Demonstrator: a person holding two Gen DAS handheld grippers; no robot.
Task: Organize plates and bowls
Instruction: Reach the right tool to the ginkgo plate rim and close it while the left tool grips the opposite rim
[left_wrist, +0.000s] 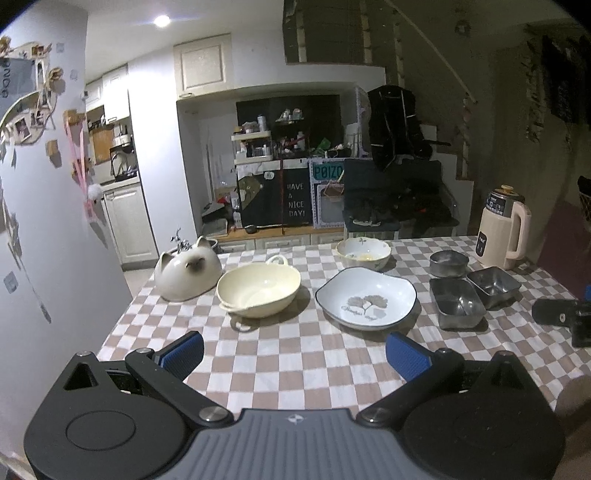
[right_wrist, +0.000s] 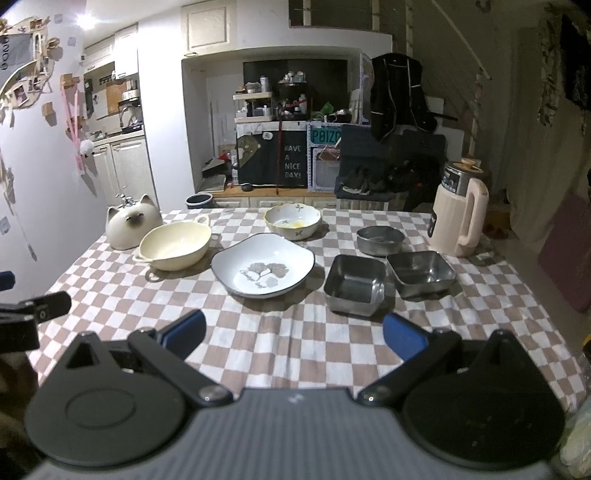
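both grippers, left gripper (left_wrist: 295, 352) and right gripper (right_wrist: 293, 338), hover with fingers apart over the checked table (right_wrist: 295, 354), near the white plate (right_wrist: 263, 271) and cream bowl (left_wrist: 258, 291).

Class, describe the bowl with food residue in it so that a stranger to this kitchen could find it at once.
Start at the checkered tablecloth and look to its far edge, near the middle. There stands the white floral bowl with a scalloped rim, behind the leaf-print plate. Unlike the plain cream two-handled bowl and the steel containers, it has small leaf motifs outside and yellowish residue inside.
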